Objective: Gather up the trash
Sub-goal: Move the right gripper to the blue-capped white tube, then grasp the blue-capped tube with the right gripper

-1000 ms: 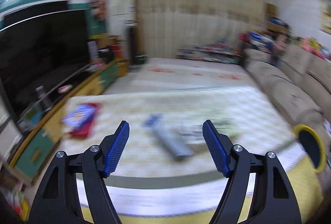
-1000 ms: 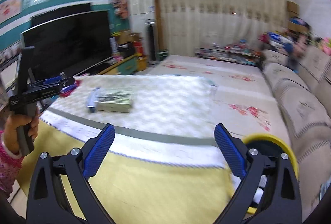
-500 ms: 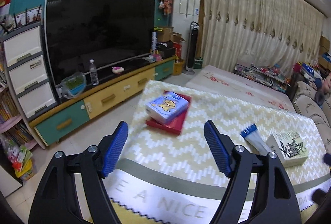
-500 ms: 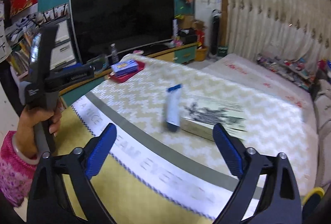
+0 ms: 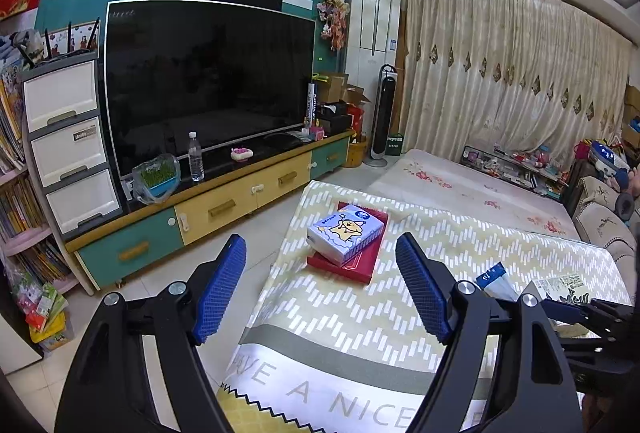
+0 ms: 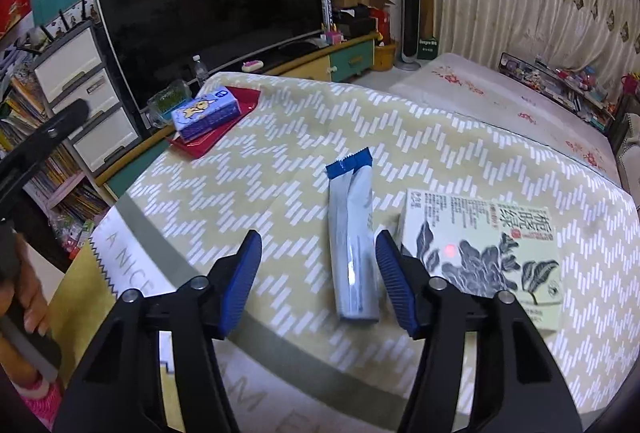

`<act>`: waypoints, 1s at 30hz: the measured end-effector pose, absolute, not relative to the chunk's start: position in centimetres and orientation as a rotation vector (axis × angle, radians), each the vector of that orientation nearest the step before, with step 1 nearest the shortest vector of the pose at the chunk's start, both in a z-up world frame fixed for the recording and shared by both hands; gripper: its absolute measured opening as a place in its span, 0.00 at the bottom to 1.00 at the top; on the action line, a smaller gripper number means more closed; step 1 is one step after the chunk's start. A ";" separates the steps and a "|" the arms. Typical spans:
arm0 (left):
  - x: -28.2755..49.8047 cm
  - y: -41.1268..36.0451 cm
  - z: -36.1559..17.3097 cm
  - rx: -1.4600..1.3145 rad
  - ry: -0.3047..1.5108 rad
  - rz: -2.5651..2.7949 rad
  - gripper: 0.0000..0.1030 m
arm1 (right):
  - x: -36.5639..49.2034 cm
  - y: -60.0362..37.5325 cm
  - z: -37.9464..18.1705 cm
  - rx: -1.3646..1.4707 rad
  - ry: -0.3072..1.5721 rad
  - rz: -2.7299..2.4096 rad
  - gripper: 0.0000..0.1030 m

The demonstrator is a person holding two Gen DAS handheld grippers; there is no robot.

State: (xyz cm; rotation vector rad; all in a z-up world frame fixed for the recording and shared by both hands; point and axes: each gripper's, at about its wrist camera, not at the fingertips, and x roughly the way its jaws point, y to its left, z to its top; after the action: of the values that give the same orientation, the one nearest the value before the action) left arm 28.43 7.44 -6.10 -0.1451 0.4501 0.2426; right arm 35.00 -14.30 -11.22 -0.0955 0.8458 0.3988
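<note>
- The right gripper (image 6: 318, 275) points steeply down over the patterned mat (image 6: 280, 161). Its blue fingers (image 6: 242, 283) are closing, with nothing pressed between the pads.
- A grey-and-blue wrapper (image 6: 353, 239) lies flat on the mat, lengthwise away from the gripper. Its near half sits in the gap just inside the right-hand finger; I cannot tell if that pad touches it.
- A pale green box (image 6: 480, 253) printed with dark flowers lies just right of the wrapper, flat on the mat, partly behind the right-hand finger.
- The left gripper (image 5: 320, 287) tilts gently downward, aimed across the mat's near corner towards the TV side of the room. Its fingers (image 5: 220, 289) stand well apart and hold nothing.
- Beyond the left gripper's gap, well apart from it, a blue tissue pack (image 5: 345, 235) with a cartoon figure rests on a flat red box (image 5: 360, 263) on the mat.
- In the right wrist view, the person's left hand (image 6: 24, 309) grips the black handle of the left gripper at the left edge, a pink sleeve (image 6: 40, 401) showing at the wrist.
- In the left wrist view, the right gripper's black frame comes in low from the right edge, over the wrapper and green box.
- A large dark television (image 5: 208, 81) stands on a green-and-yellow cabinet (image 5: 224, 209) left of the mat, with a water bottle (image 5: 195, 157) on the cabinet top.
</note>
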 end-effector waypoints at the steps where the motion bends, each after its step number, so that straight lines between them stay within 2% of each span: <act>1: 28.4 7.5 -6.1 -0.146 0.451 0.242 0.74 | 35.3 -14.1 -11.4 -0.100 0.854 0.391 0.54; 18: 28.3 6.8 -6.5 -0.144 0.456 0.226 0.74 | 36.7 -12.3 -12.8 -0.150 0.892 0.305 0.49; 19: 28.3 6.7 -6.5 -0.143 0.457 0.227 0.74 | 36.6 -12.3 -12.9 -0.156 0.890 0.294 0.47; 21: 28.3 6.5 -6.5 -0.142 0.459 0.224 0.74 | 36.7 -12.5 -13.3 -0.135 0.918 0.281 0.24; 22: 28.3 6.6 -6.5 -0.143 0.458 0.224 0.74 | 36.6 -12.6 -13.3 -0.133 0.907 0.274 0.24; 24: 28.2 6.5 -6.5 -0.146 0.458 0.224 0.74 | 35.9 -13.0 -13.3 -0.120 0.907 0.279 0.10; 30: 28.3 6.3 -6.5 -0.136 0.461 0.211 0.74 | 32.6 -14.9 -10.7 -0.063 0.849 0.329 0.10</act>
State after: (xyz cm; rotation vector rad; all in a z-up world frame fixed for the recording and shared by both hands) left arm 28.26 6.27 -6.50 -0.1360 0.4612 0.2111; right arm 32.65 -14.87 -10.70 -0.0633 0.8487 0.3294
